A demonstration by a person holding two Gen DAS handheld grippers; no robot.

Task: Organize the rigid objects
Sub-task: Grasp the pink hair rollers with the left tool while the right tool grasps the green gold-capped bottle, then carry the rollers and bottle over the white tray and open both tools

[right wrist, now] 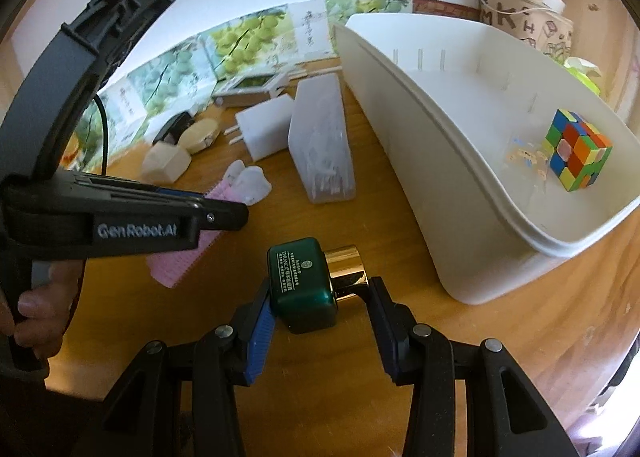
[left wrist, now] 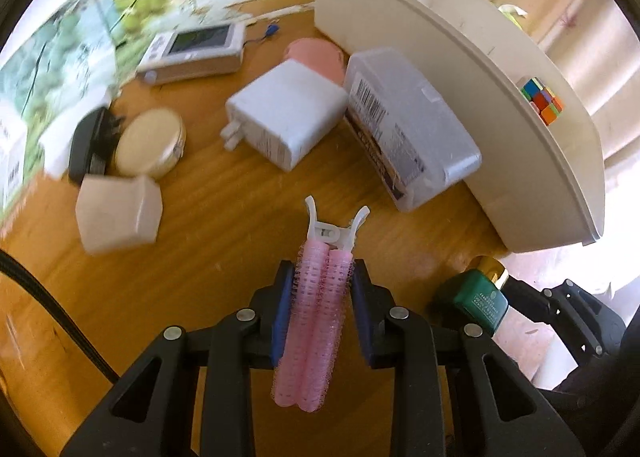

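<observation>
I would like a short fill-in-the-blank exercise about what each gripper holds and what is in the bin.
The left gripper is shut on a ___ hair-roller clip.
The right gripper holds a green bottle with a ___ cap.
Inside the white plastic bin lies a multicoloured puzzle ___.

Missing words: pink; gold; cube

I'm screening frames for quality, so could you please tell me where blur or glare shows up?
Left wrist view: motion blur smears the beige box and wall poster, while the pink hair clip stays sharp; the right edge is overexposed. Right wrist view: mostly crisp, with a glint on the green bottle's gold cap.
</observation>
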